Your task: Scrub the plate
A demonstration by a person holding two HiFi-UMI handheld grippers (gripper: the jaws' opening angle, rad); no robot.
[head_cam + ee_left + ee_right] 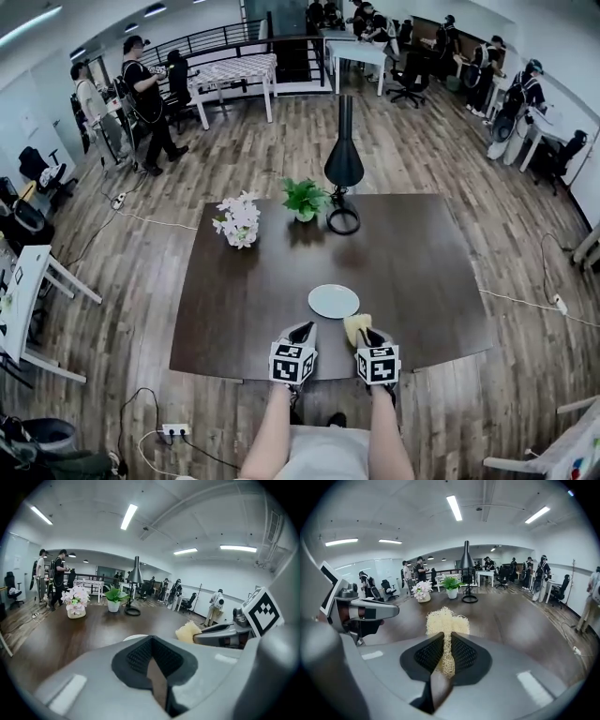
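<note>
Right tongs (443,656) pinch fibrous scrubber (446,620) near round plate (334,301).

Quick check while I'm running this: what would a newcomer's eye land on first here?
First, the white plate, lying alone on the dark table just ahead of both grippers. Next, the pale yellow scrubber pinched in the right gripper, beside the left gripper, which is shut on nothing. At the table's far edge stand a black cone lamp, a green plant and white flowers.
</note>
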